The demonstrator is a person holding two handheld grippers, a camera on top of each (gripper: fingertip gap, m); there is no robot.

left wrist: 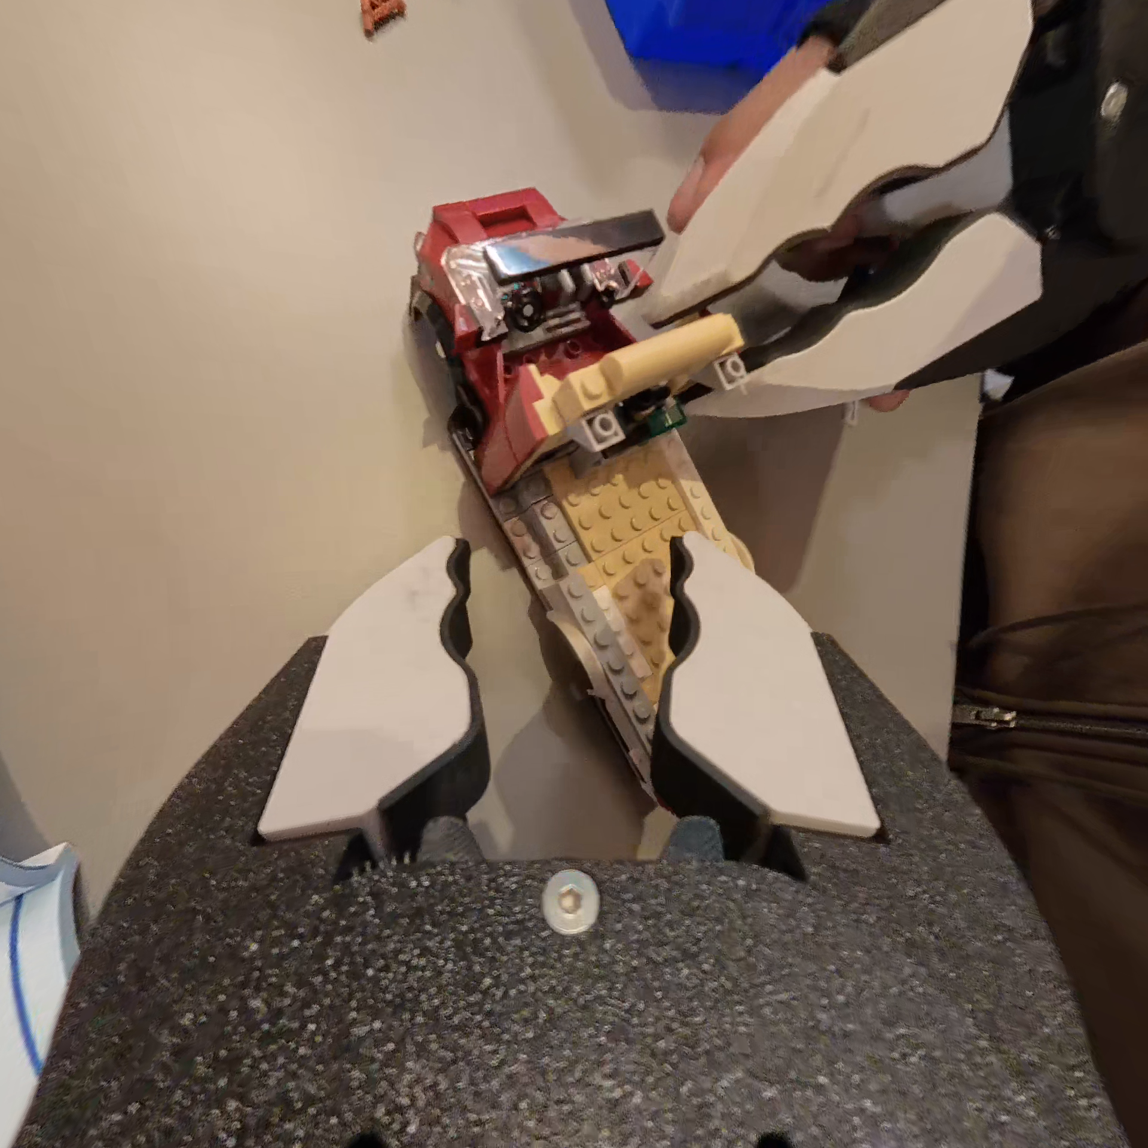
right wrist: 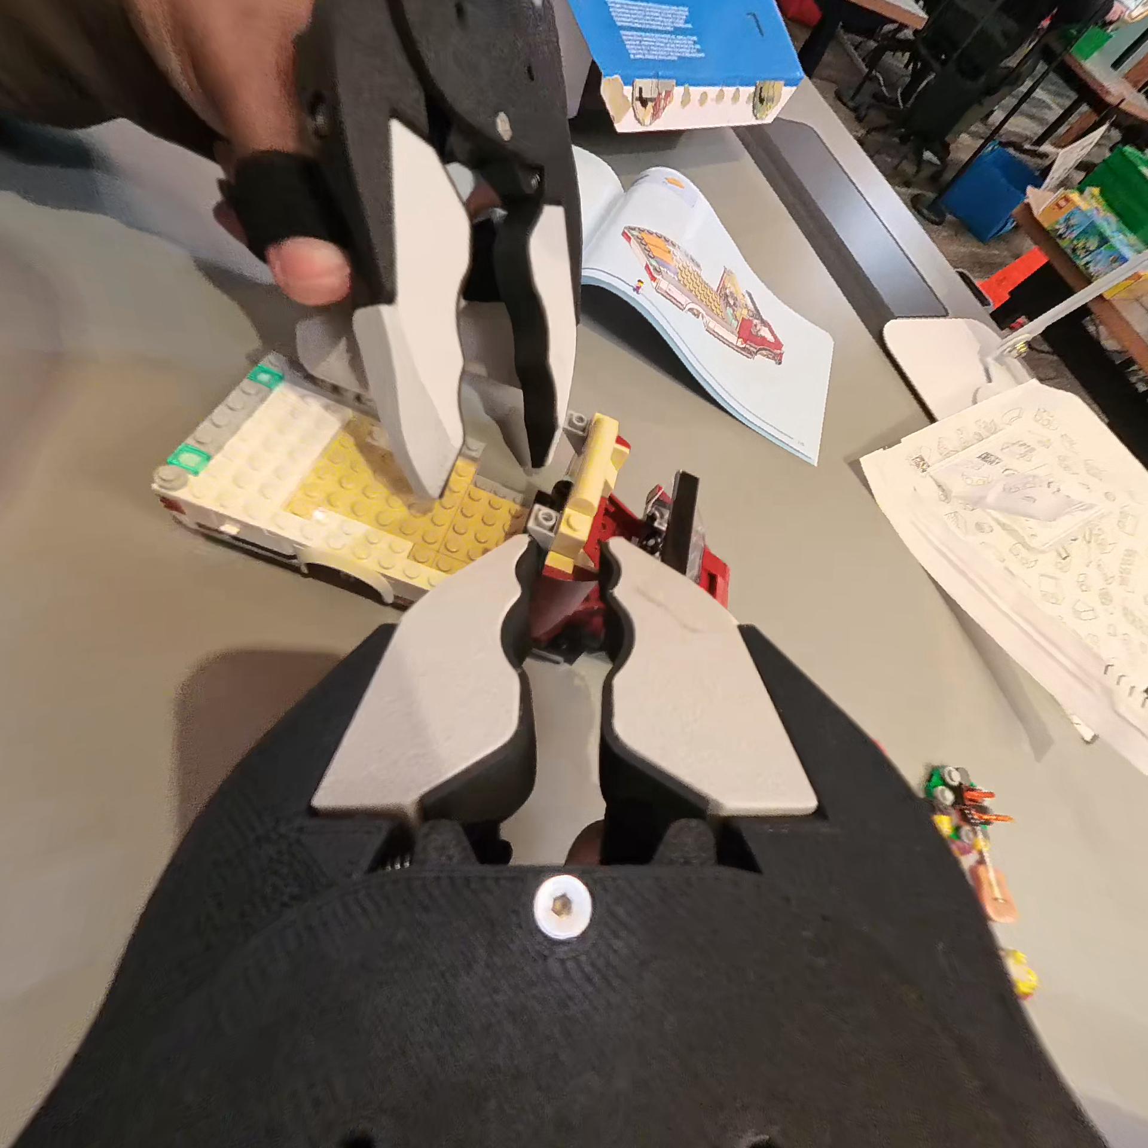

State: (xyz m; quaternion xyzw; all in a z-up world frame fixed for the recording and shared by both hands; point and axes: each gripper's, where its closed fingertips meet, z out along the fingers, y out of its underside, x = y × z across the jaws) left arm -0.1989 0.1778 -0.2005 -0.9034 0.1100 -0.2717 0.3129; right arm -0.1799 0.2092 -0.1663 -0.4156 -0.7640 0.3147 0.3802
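Brick car's (right wrist: pixel 348 497) tan bar (right wrist: pixel 587 491) half hidden between right tongs (right wrist: pixel 565 546).

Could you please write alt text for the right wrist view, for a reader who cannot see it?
The right gripper has its fingers narrowly apart around the tan-and-red cab end of a brick-built vehicle on a grey table. The left gripper reaches down over its studded deck, with an open instruction booklet behind.
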